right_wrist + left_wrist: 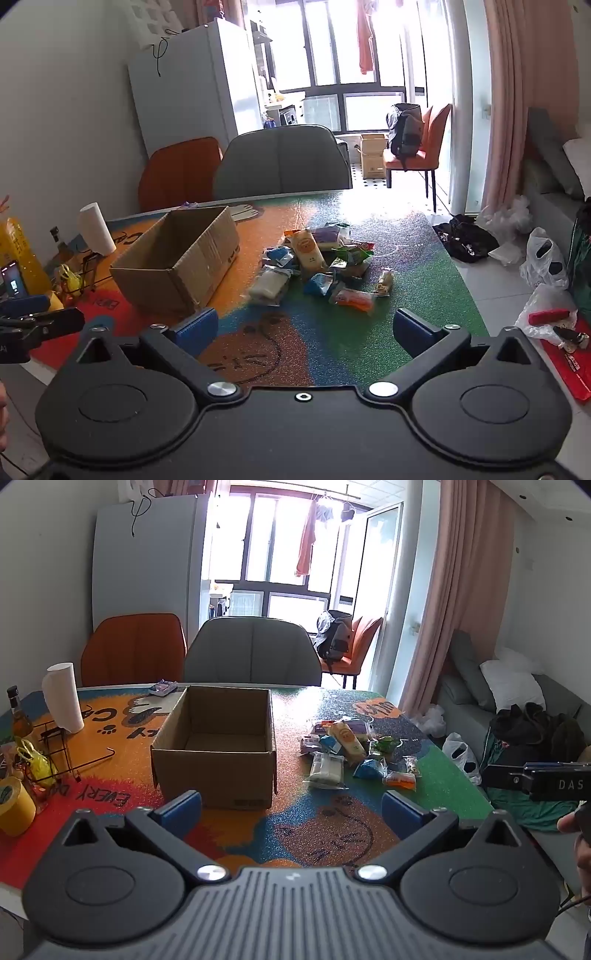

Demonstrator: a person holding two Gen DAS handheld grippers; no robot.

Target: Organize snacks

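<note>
Both of my tools hover short of the work, nothing yet picked up: the left gripper [291,808] has its blue pads spread wide and empty above the near edge of the tabletop [332,701], and the right gripper [306,328] is likewise splayed and empty. The cardboard box [216,771] stands open at twelve o'clock in the left wrist view, its visible interior bare, while the snack pile [317,262] lies loose at about one o'clock from it, near but apart, at twelve o'clock ahead of the right gripper. I judge this the very start of sorting. The next move, as I read it, calls for the right gripper to reach forward to a near packet such as the orange-and-white packet [352,297], close gently on the soft wrapper, then carry it over the box.
</note>
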